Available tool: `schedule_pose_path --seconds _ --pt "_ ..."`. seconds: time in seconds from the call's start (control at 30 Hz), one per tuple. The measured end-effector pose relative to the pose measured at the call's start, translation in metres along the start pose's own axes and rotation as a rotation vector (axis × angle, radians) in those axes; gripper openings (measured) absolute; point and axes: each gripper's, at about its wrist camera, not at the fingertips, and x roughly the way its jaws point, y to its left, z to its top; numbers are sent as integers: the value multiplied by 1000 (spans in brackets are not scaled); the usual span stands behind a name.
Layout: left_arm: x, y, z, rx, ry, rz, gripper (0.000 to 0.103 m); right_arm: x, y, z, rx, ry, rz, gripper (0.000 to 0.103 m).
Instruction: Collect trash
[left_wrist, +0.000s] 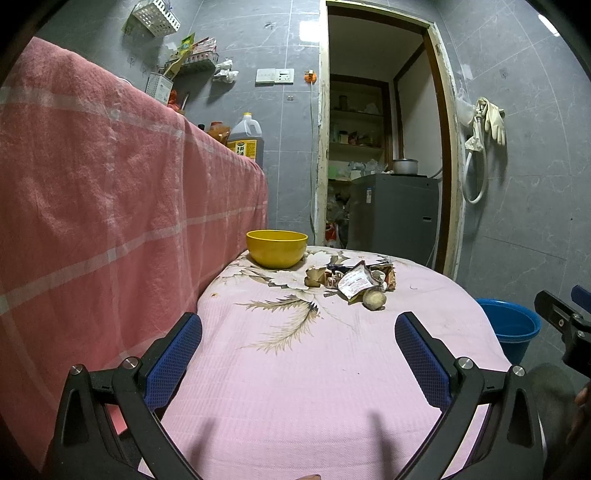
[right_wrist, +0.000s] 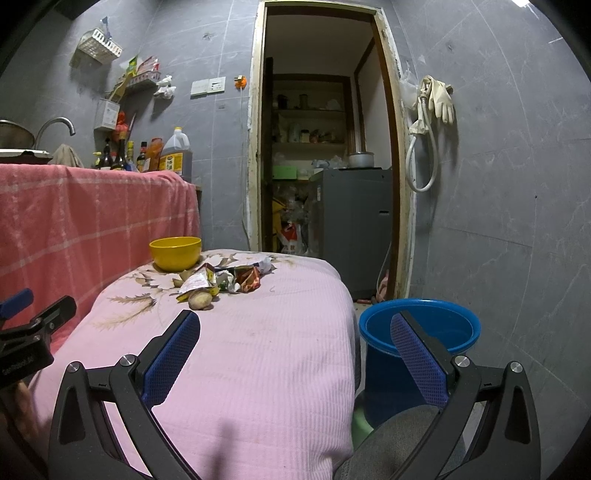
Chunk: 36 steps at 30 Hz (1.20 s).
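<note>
the trash pile (left_wrist: 351, 282) lies on the far part of the pink cloth-covered table (left_wrist: 295, 369), just right of the yellow bowl (left_wrist: 277, 253) and apart from it. from the left gripper (left_wrist: 298, 341) the pile sits at about 1 o'clock; from the right gripper (right_wrist: 295, 341) it sits at about 11 o'clock, so it lies between the two, well ahead of both. which one is nearer is hard to tell; the left looks slightly better lined up. both grippers hover released, jaws spread wide, holding nothing.

the pile's long axis runs roughly 9 to 3 o'clock across the table. it is crumpled foil and paper wrappers, thin, creased and light, with a rounded, dull, potato-like lump (right_wrist: 200, 300) at its near edge. the wrappers will likely crush and slip under the ribbed blue pads (right_wrist: 171, 360); the lump is firmer and may roll.

the blue bucket (right_wrist: 421, 332), smooth plastic and apparently empty, stands on the floor at the table's right edge, at 1 o'clock of the right gripper. it is probably the drop point, favouring the right side for carrying.
</note>
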Motion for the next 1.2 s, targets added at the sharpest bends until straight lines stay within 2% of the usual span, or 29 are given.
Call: schedule_pose_path --seconds 1.2 --pt "-4 -4 0 3 2 1 102 2 0 -3 12 10 0 103"
